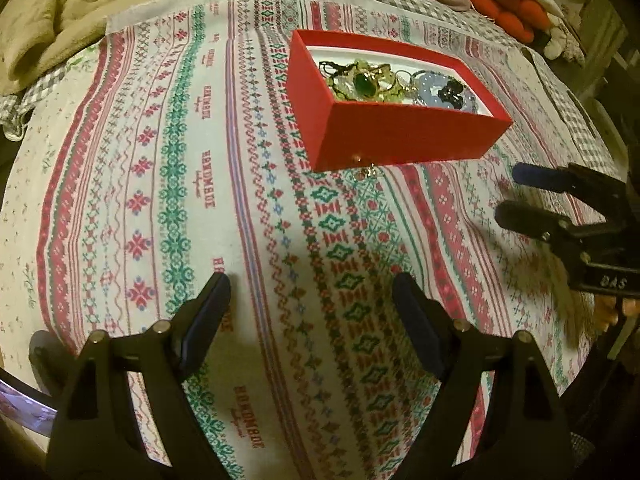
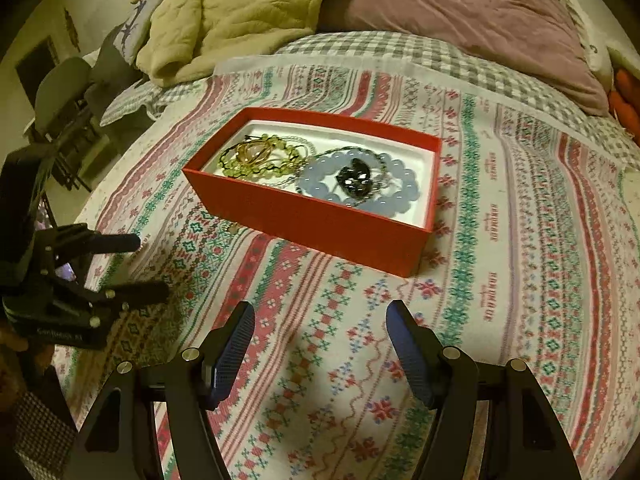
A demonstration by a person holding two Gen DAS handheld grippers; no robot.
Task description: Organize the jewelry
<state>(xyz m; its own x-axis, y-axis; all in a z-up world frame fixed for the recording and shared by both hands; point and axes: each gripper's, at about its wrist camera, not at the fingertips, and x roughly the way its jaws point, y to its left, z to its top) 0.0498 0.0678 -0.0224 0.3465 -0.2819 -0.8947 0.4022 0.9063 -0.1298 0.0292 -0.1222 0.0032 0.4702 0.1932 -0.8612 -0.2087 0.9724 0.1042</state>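
A red card box [image 2: 316,224] sits on a bed's knit-patterned cloth [image 2: 520,280], holding beaded bracelets [image 2: 360,184] and a green-stoned piece [image 1: 362,80]. Both tools – left [image 1: 312,300], right [image 2: 320,328] – angle downward, jaws wide and empty. Only the left view shows a small trinket [image 1: 366,170] beside the box's front.

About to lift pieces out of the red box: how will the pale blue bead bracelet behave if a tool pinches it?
The pale blue round-bead bracelet will probably sag, being strung beads. Its glossy beads may slip between pads. A thin chain and black pendant lie across it in the red cardboard box, so they could drag along.
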